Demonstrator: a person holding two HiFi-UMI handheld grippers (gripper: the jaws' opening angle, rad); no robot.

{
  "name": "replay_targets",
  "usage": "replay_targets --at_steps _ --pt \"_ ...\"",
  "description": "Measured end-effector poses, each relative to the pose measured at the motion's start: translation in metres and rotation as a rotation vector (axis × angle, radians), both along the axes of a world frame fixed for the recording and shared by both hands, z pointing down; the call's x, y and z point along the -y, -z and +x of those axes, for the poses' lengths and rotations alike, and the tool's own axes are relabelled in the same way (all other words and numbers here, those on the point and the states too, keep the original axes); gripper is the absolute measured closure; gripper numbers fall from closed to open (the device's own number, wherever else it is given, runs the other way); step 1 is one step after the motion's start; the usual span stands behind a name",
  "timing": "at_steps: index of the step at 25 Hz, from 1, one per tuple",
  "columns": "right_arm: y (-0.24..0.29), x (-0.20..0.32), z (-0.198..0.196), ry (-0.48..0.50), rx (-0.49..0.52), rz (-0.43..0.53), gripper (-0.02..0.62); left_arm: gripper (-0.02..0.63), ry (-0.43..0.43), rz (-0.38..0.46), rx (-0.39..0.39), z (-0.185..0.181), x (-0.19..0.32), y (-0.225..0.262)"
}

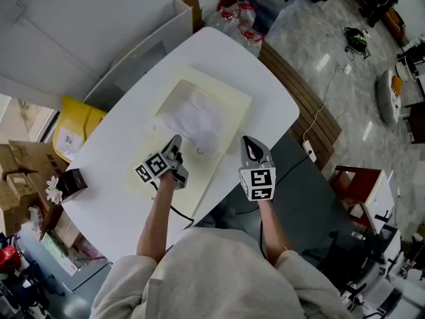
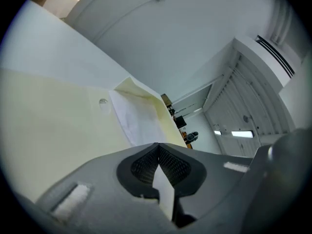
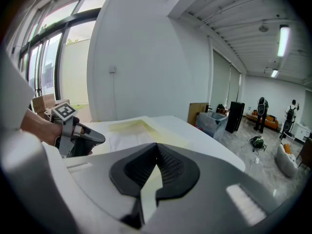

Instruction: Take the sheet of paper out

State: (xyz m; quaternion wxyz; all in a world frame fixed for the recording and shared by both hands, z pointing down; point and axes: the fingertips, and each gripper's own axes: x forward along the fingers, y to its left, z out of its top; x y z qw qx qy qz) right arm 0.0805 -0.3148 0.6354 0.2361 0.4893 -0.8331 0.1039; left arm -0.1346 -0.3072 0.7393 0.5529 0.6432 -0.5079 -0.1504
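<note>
A white sheet of paper [image 1: 192, 121] lies on an open pale-yellow folder [image 1: 229, 98] in the middle of the white table [image 1: 272, 92]. My left gripper [image 1: 176, 140] hovers low over the folder's near flap, just short of the sheet, shut with nothing between its fingers. In the left gripper view the sheet [image 2: 131, 118] and folder [image 2: 48, 126] lie ahead of the closed tips [image 2: 158, 145]. My right gripper [image 1: 249, 141] is at the folder's right edge by the table's rim, shut and empty. The right gripper view shows its tips [image 3: 157, 146], the left gripper [image 3: 92, 139] and the sheet [image 3: 124, 139].
A yellow padded envelope [image 1: 73, 131] and cardboard boxes [image 1: 20, 171] stand left of the table. A small dark box [image 1: 72, 183] sits on the table's left corner. A white board [image 1: 153, 45] and plastic bags [image 1: 242, 18] are behind; a wooden bench [image 1: 309, 105] runs along the right.
</note>
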Motion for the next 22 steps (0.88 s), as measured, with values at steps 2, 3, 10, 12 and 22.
replay_targets --at_steps 2,3,10,12,22 --pt "-0.001 -0.001 0.002 -0.001 -0.005 -0.002 0.595 0.601 0.018 -0.024 -0.043 0.001 -0.002 -0.005" --pt "-0.002 -0.001 0.002 -0.003 -0.007 -0.004 0.595 0.601 0.027 -0.035 -0.063 0.002 -0.003 -0.008" --pt "-0.003 0.0 0.003 -0.006 -0.012 -0.005 0.594 0.492 0.037 -0.088 -0.162 0.005 -0.006 -0.024" --pt "-0.003 0.0 0.003 -0.007 -0.015 -0.007 0.594 0.461 0.045 -0.095 -0.191 0.005 -0.004 -0.025" --pt "-0.004 -0.001 0.007 -0.012 -0.023 -0.003 0.594 0.383 0.035 -0.101 -0.217 0.014 0.01 -0.026"
